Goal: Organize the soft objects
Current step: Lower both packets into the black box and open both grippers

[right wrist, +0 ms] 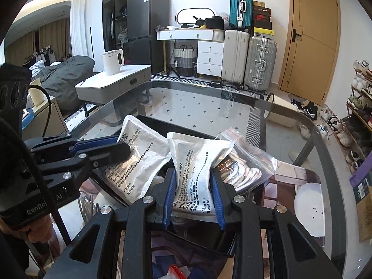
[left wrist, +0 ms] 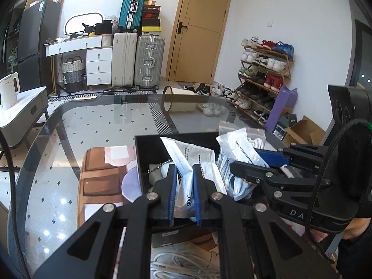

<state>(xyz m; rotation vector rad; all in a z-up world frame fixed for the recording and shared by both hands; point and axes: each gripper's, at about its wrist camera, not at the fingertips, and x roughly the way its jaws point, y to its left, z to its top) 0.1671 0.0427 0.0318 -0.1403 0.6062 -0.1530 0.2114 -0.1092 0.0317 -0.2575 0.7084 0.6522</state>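
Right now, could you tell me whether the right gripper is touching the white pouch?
Touching: the right wrist view shows the right gripper pinching the white pouch between both blue-padded fingers.

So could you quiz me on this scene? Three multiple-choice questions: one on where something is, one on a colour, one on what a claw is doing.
1. Where do the white pouches sit?
A. in the black bin on the glass table
B. on the shoe rack
C. on the floor

2. What colour are the pads on the fingers?
A. red
B. blue
C. yellow

3. What is the right gripper doing?
A. hanging open over bare glass
B. shut on a white pouch
C. holding the kettle

Answers:
1. A: the pouches stick out of the black bin on the glass table.
2. B: blue pads line the fingers.
3. B: the right gripper pinches a white pouch; the left gripper pinches another pouch.
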